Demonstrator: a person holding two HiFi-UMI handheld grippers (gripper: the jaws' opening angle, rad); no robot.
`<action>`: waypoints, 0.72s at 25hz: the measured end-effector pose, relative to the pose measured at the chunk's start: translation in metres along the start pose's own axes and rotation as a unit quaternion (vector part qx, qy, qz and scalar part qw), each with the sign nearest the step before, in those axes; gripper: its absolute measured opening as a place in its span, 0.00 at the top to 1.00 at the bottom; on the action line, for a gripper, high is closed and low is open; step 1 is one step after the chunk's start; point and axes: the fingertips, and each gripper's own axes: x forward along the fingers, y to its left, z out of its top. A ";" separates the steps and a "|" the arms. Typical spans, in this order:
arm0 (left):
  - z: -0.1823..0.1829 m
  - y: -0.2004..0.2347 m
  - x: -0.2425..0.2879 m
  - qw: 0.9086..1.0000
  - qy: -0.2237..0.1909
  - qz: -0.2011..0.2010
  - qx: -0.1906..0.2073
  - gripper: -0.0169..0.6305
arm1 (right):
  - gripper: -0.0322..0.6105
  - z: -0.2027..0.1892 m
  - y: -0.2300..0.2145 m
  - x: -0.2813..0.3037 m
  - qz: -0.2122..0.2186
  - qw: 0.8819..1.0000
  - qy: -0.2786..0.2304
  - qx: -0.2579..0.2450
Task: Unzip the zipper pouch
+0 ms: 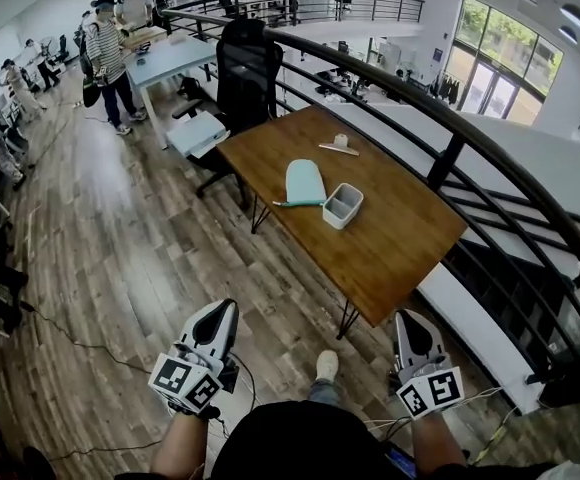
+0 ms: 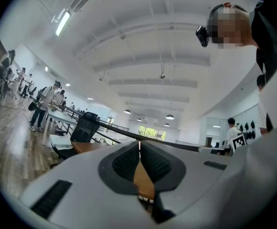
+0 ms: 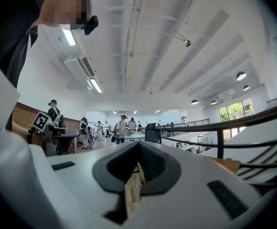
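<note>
A pale teal zipper pouch (image 1: 305, 181) lies flat in the middle of a wooden table (image 1: 400, 243), well ahead of me in the head view. Both grippers hang low near my body, far short of the table. My left gripper (image 1: 222, 311) is shut and holds nothing. My right gripper (image 1: 404, 318) is shut and empty too. In the left gripper view the jaws meet at the tip of the left gripper (image 2: 139, 145), with the table (image 2: 143, 180) showing behind them. The right gripper (image 3: 139, 147) points up at the hall, and the pouch is absent from that view.
A white two-compartment tray (image 1: 342, 205) stands just right of the pouch, and a small white object and a stick (image 1: 339, 146) lie at the table's far end. A black office chair (image 1: 247, 73) is beyond the table. A black railing (image 1: 470, 138) runs along the right. People stand at the far left.
</note>
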 end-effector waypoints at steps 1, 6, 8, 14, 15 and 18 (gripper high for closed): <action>0.003 0.005 0.005 1.000 -0.003 0.004 0.000 0.95 | 0.95 0.002 -0.004 0.009 0.002 1.000 -0.002 0.001; 0.016 0.033 0.031 0.999 -0.010 0.044 0.013 0.95 | 0.95 0.002 -0.015 0.073 0.053 0.998 -0.012 0.006; 0.018 0.037 0.047 0.999 -0.014 0.050 0.013 0.95 | 0.95 0.001 -0.023 0.090 0.065 0.998 -0.012 0.003; 0.015 0.054 0.112 0.996 -0.022 0.081 0.008 0.95 | 0.95 -0.001 -0.073 0.153 0.097 0.995 -0.009 0.009; 0.014 0.054 0.122 0.996 -0.023 0.084 0.007 0.95 | 0.95 0.001 -0.083 0.160 0.101 0.995 -0.008 0.010; 0.011 0.047 0.138 0.995 -0.026 0.092 0.007 0.95 | 0.95 0.002 -0.103 0.171 0.109 0.994 -0.004 0.015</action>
